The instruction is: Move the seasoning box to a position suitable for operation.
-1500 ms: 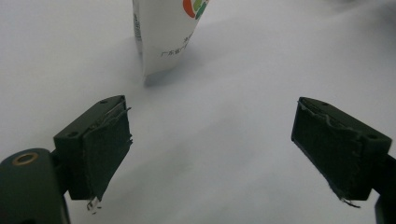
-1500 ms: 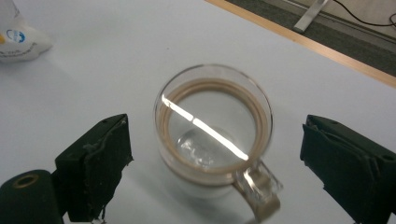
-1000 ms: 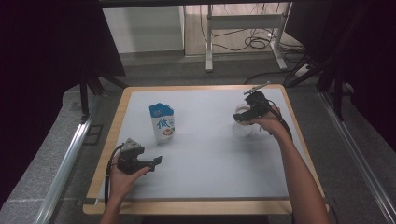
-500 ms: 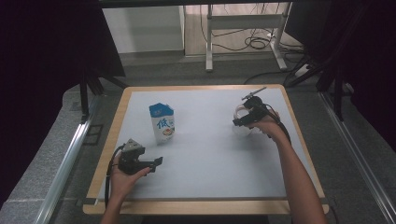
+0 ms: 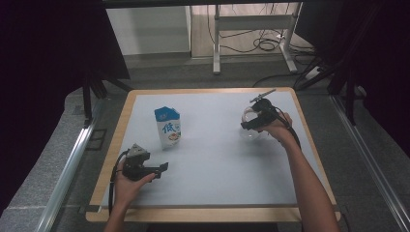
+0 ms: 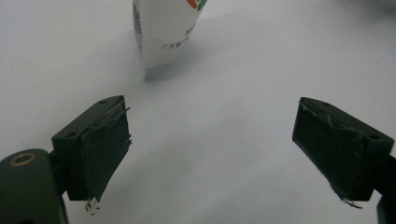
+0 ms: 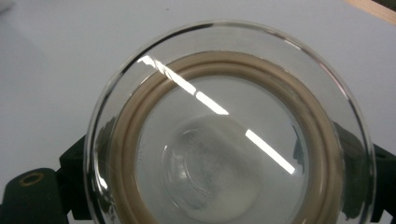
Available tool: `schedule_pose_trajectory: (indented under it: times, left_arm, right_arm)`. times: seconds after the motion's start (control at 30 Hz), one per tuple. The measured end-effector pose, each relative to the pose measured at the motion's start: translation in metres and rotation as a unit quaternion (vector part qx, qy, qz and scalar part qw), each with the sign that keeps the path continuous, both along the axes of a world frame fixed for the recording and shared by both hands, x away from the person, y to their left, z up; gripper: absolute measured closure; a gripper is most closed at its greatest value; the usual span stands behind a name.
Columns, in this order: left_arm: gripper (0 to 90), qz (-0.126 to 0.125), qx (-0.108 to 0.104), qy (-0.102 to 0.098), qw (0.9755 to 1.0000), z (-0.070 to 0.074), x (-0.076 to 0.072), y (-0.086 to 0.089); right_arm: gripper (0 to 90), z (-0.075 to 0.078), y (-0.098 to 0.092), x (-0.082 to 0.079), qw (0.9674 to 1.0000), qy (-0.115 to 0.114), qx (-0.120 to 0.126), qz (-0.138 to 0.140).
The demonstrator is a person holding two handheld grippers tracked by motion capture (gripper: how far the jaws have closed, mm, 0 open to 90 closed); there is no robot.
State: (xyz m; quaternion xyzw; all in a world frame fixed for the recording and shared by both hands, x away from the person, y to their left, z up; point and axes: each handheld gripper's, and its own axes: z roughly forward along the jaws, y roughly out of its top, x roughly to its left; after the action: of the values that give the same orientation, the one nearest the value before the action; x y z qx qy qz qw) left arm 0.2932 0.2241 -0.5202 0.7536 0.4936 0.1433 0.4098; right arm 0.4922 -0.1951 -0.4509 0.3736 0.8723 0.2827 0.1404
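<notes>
The clear round glass lid with a tan seal ring [image 7: 229, 126] sits between the right gripper's [image 5: 252, 123] jaws, which are clamped on its rim at the table's far right; keep it level and squeeze gently (glass slips). The left gripper [image 6: 212, 149] gapes empty near the blue-and-white milk carton [image 5: 168, 126]
</notes>
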Motion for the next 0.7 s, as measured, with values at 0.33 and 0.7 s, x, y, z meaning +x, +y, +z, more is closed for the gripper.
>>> schedule_pose_trajectory:
  times: [0.33,0.7]
  left_arm:
    - [11.2,0.001,-0.003,0.001,1.0000,0.000,-0.001,0.001]
    - [11.3,0.001,-0.004,0.004,1.0000,-0.001,-0.001,0.000]
  right_arm:
    - [11.4,0.017,-0.001,-0.021,0.9998,-0.008,0.003,0.017]
    - [11.4,0.020,-0.013,-0.051,0.9995,-0.014,0.021,0.020]
